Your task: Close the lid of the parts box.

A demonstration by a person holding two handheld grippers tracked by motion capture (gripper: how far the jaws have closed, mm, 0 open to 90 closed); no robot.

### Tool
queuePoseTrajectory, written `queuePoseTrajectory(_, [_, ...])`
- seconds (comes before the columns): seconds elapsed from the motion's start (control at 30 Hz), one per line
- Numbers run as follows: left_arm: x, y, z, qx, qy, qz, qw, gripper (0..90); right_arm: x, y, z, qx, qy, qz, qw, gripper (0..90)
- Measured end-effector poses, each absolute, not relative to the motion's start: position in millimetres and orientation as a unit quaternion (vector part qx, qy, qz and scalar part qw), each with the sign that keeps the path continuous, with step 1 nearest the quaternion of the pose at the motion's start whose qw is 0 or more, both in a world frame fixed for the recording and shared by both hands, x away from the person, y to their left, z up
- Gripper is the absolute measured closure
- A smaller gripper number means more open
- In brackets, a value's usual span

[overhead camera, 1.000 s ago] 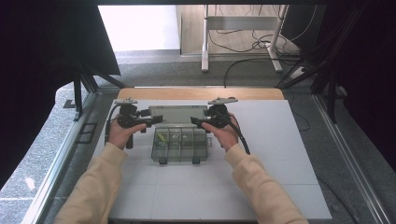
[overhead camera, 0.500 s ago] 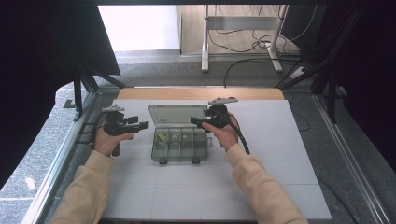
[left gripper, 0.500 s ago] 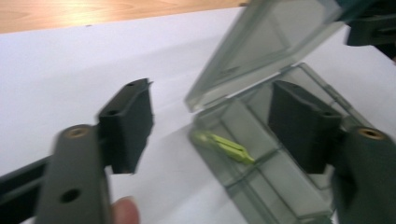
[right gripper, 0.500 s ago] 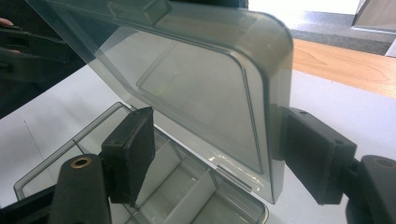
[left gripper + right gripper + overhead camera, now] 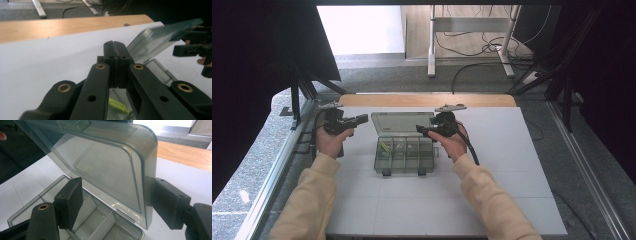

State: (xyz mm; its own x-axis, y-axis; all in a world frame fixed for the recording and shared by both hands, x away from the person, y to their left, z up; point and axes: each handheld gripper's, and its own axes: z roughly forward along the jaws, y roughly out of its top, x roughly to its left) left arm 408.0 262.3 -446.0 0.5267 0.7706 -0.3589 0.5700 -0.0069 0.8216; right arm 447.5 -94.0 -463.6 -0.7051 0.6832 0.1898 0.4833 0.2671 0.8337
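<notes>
Clear compartment box: we note it mid-table, its lid raised at the far side; right gripper stands wide, its jaws either side of the lid's edge; left gripper, left of the box, has just closed, empty; white table.

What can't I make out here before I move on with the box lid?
- Compartment contents: too small in the high view; the left gripper, jaws just closed and empty, hides most up close.
- Right gripper pads on the lid: contact unclear through smoky plastic.
- Front latches: too small.
</notes>
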Motion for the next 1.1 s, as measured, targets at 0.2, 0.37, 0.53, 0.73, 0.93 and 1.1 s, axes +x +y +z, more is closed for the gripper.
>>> queuePoseTrajectory(0.2, [417.5,254.7,-435.2,0.704,0.472,0.101,0.521,89.6,448.4,-95.5,-463.9,0.373,0.789,0.478,0.105,27.5])
queuePoseTrajectory(0.37, [421.5,260.1,-436.2,0.694,0.477,0.086,0.533,89.8,448.1,-94.8,-463.4,0.371,0.789,0.478,0.104,27.7])
queuePoseTrajectory(0.53, [423.6,261.6,-436.3,0.692,0.479,0.087,0.532,89.8,448.7,-94.8,-463.7,0.372,0.789,0.478,0.104,28.0])
queuePoseTrajectory(0.73, [432.5,260.1,-436.3,0.693,0.482,0.085,0.529,89.8,448.8,-94.7,-463.7,0.373,0.789,0.477,0.106,28.1])
queuePoseTrajectory(0.93, [439.1,257.3,-439.0,0.695,0.480,0.070,0.531,89.8,449.5,-94.7,-464.4,0.373,0.787,0.479,0.105,28.2])
queuePoseTrajectory(1.1, [436.1,255.4,-438.9,0.704,0.473,0.069,0.526,89.8,449.9,-95.3,-464.3,0.374,0.787,0.479,0.103,28.7])
